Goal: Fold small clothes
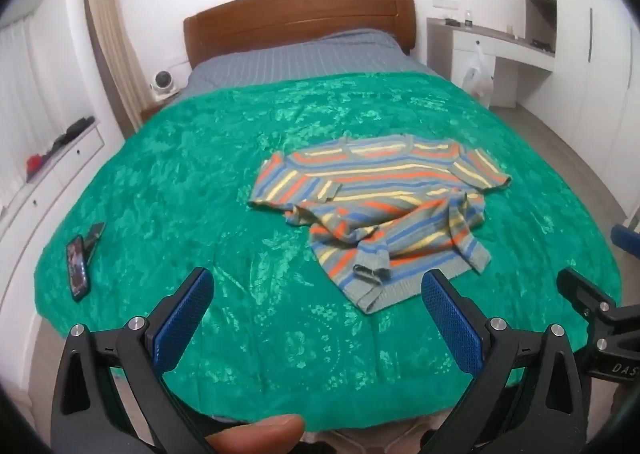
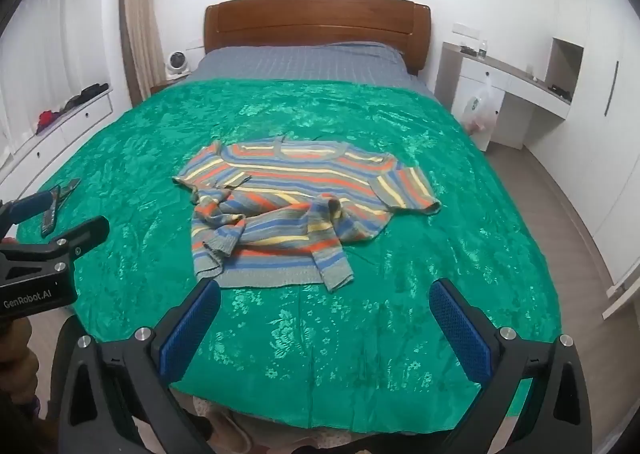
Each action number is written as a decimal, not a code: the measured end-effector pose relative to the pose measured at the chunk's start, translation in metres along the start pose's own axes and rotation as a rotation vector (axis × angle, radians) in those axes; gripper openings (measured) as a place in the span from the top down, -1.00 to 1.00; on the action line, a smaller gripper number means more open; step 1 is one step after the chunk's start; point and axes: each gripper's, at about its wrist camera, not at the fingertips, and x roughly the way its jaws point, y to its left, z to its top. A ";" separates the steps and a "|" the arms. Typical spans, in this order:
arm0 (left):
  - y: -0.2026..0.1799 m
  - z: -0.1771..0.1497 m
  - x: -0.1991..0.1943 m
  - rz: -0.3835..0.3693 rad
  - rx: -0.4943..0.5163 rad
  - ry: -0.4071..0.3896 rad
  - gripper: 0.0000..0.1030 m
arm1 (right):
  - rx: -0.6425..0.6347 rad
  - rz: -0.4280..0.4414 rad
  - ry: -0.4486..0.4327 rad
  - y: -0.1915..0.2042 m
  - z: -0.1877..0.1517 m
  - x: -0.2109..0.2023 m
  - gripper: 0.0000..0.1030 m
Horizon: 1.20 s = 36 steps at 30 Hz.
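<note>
- Striped sweater (image 1: 372,210) lying on green bedspread (image 1: 180,190), near middle of bed, neckline toward wooden headboard (image 1: 298,18).
- Partly crumpled: both long sleeves thrown across the body, hem toward the tongs.
- Left tongs (image 1: 318,328) spread wide, holding nothing, above the near edge of the bedspread; sweater ahead and a little to the right, not touching.
- Right tongs (image 2: 324,334) also spread wide, holding nothing; sweater ahead, slightly left, hem near but apart from the blue pads (image 2: 190,334).
- Phone (image 1: 78,268) flat on bedspread, well apart to the left of the sweater.
- White plastic bag (image 2: 482,112) by the white desk (image 2: 516,92) beyond the bed; contents unclear.
</note>
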 end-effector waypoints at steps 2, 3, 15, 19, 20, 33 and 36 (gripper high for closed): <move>0.002 0.001 0.007 -0.021 -0.014 0.023 -1.00 | 0.014 -0.010 0.012 -0.002 0.000 0.003 -1.00; 0.002 0.001 0.010 -0.031 -0.017 0.036 -1.00 | 0.025 -0.007 0.016 -0.003 -0.001 0.004 -1.00; -0.003 -0.017 0.022 -0.047 -0.046 0.126 -1.00 | 0.045 -0.022 0.009 0.004 -0.002 0.005 -0.99; -0.001 -0.016 0.016 -0.024 -0.042 0.108 -1.00 | 0.034 -0.033 0.017 0.007 -0.003 0.007 -1.00; 0.000 -0.016 0.015 -0.022 -0.043 0.106 -1.00 | 0.033 -0.033 0.020 0.007 -0.003 0.008 -1.00; -0.002 -0.020 0.014 0.040 -0.017 0.093 -1.00 | 0.019 -0.035 0.024 0.013 -0.005 0.008 -0.99; -0.002 -0.021 0.012 0.048 -0.013 0.086 -1.00 | 0.019 -0.032 0.024 0.013 -0.006 0.008 -1.00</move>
